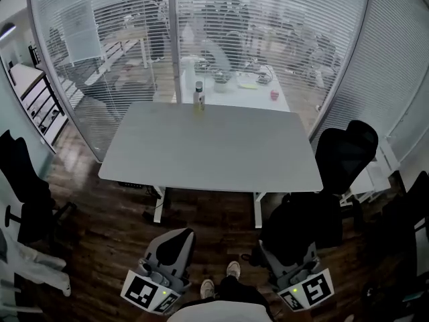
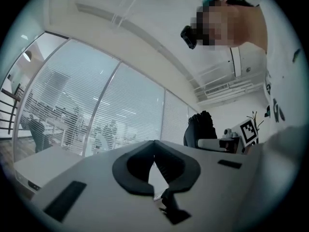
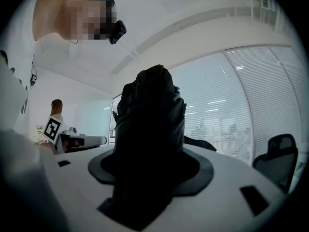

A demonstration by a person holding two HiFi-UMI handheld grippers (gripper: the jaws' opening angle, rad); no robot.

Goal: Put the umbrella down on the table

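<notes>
Holding the black umbrella [image 3: 150,110] clamped in my right gripper [image 3: 150,153], short of the surface [image 1: 214,153]. My left gripper [image 2: 154,149], beside the umbrella, is closed, empty.

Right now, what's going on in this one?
A person stands facing a white table with a hand-held gripper in each hand. The right hand-held gripper is closed on a black folded umbrella, which is short of the table's near edge. The left hand-held gripper is shut, with nothing between its jaws. The umbrella has not been set down yet. A small bottle stands at the table's far edge.
</notes>
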